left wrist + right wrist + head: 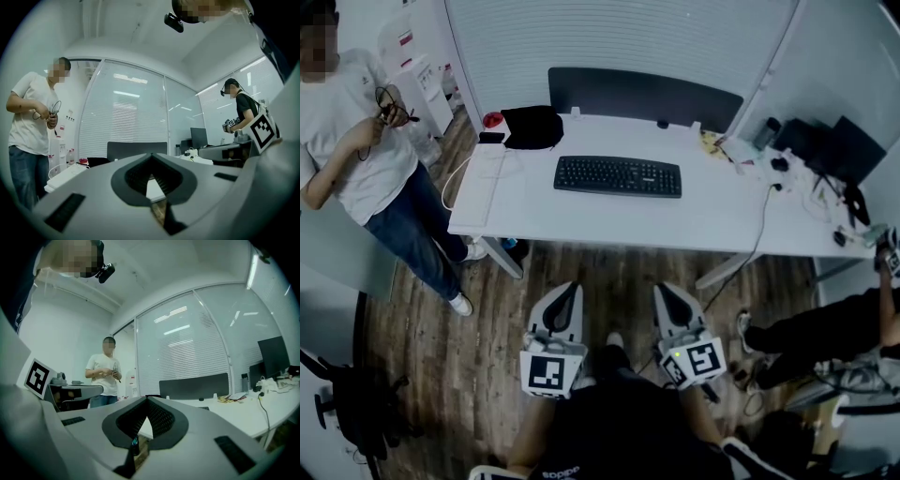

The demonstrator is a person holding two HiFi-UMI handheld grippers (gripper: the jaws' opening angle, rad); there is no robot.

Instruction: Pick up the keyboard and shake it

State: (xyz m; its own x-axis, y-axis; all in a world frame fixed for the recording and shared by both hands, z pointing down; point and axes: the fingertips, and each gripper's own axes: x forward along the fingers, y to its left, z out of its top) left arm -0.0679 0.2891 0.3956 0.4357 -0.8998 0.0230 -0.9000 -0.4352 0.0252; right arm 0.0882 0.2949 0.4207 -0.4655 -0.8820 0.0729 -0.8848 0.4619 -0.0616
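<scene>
L gripper [566,291] and R gripper [671,291] low, near body, over floor, side by side, both pointing level at desk [581,223]. Both w/ jaws together, nothing between, confirmed in the gripper views: L [151,157], R [147,401]. Keyboard [618,176] straight ahead, flat on desk mid-top, well apart from both grippers. Long axis runs left-right, parallel to the near desk edge. L lines up w/ its left end, R w/ right end; neither clearly nearer. Task not started. Judgement: reach fwd, open jaws, take one end each.
</scene>
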